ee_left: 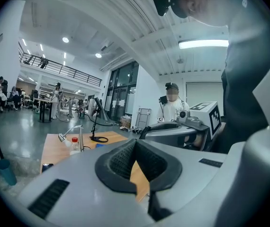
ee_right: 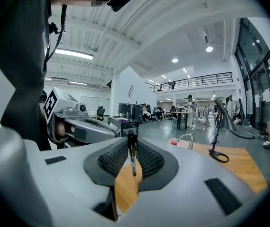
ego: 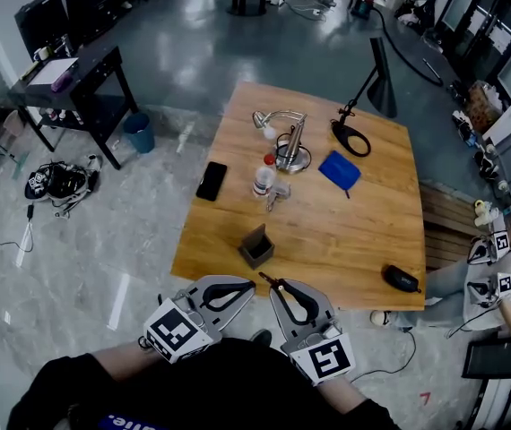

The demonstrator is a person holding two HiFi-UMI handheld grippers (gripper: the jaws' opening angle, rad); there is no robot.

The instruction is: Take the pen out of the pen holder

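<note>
The dark pen holder (ego: 257, 246) stands on the wooden table (ego: 354, 240), near its front edge. The pen (ee_right: 132, 162) is outside the holder, pinched between the right gripper's (ee_right: 131, 140) jaws. The left gripper (ee_left: 136, 144) is clenched on nothing.

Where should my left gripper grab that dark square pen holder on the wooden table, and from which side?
Probably across two opposite flat walls of the dark square pen holder, just below its open rim, coming from the near left. It stands upright and alone near the wooden table's front edge; the left gripper, shut, is nearest that side.
</note>
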